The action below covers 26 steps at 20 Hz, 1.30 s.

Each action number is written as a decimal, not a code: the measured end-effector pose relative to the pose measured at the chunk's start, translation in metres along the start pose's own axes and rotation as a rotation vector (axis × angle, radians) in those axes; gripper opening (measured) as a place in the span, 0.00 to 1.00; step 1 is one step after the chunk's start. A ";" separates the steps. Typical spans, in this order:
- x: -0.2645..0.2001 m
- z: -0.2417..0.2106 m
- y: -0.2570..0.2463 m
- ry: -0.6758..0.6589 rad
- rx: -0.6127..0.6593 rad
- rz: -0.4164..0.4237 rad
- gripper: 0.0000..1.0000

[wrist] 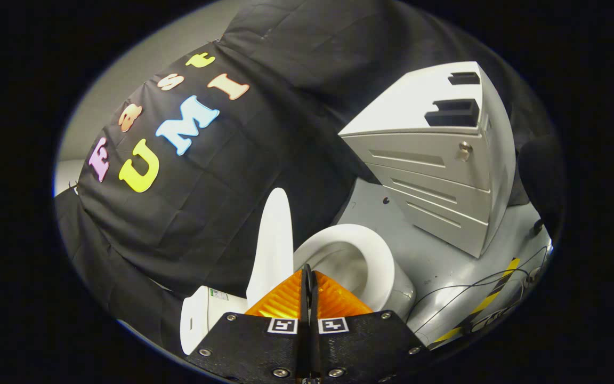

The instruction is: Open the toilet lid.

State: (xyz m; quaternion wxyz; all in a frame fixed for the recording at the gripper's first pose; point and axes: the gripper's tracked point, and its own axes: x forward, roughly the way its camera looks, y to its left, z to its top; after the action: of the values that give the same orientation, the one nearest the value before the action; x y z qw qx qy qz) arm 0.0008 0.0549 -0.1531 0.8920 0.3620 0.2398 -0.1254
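A white toilet [392,277] stands on the grey floor just beyond my fingers. Its lid [274,242] is raised, standing upright next to the tank [205,317]. The seat ring [376,250] lies down around the bowl. My gripper [307,274] hovers above the toilet, between the lid and the bowl. Its two fingers are pressed together with nothing between them.
A grey drawer cabinet [440,165] with a round lock stands on the floor beyond the toilet. Thin cables [472,285] and a yellow-black striped tape [491,298] run over the grey floor [435,261] beside the bowl. Black cloth hangs behind the toilet.
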 end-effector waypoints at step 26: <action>-0.062 -0.010 0.172 -0.100 -0.466 0.033 0.00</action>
State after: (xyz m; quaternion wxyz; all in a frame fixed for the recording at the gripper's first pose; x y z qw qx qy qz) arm 0.0130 0.1862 -0.0269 0.9642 0.1437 0.2116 -0.0698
